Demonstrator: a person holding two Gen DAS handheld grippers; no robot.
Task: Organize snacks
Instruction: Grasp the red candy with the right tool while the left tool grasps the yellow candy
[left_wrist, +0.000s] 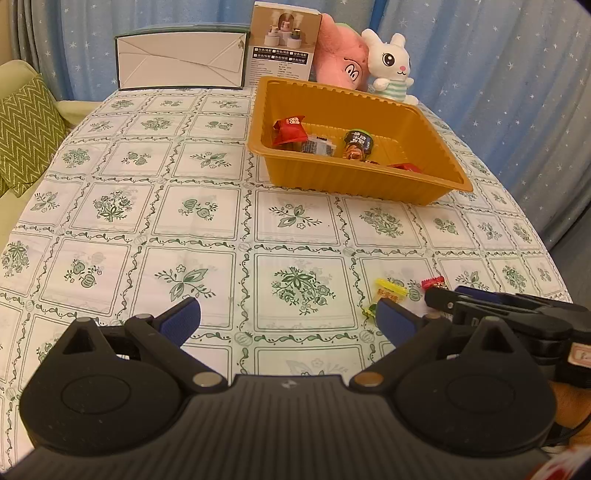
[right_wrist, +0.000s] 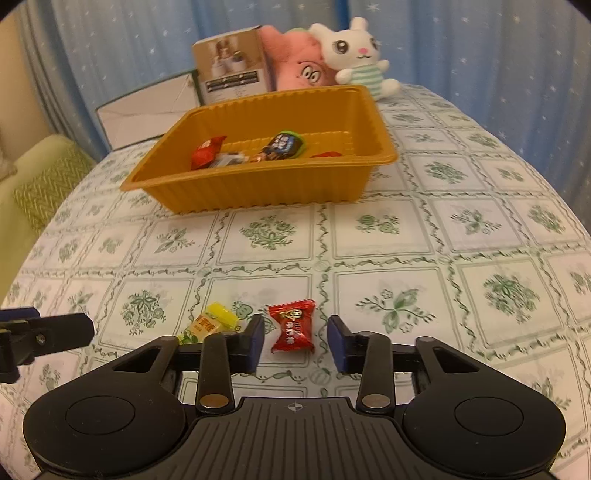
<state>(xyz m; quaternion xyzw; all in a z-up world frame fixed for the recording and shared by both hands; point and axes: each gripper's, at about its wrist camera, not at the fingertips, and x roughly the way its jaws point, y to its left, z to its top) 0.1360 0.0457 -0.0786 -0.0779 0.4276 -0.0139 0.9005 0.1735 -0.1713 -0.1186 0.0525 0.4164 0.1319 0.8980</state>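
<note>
My left gripper (left_wrist: 288, 317) hangs with jaws wide apart over bare cloth, holding nothing. At ten o'clock from my right gripper (right_wrist: 295, 338) lies one yellow candy (right_wrist: 212, 323); between the right jaws, apart and not yet pressing, lies one red candy (right_wrist: 293, 326). I judge it light, crinkly and slippery, best pinched across its plump middle. The tray (right_wrist: 258, 188) at twelve o'clock holds about five snacks.
</note>
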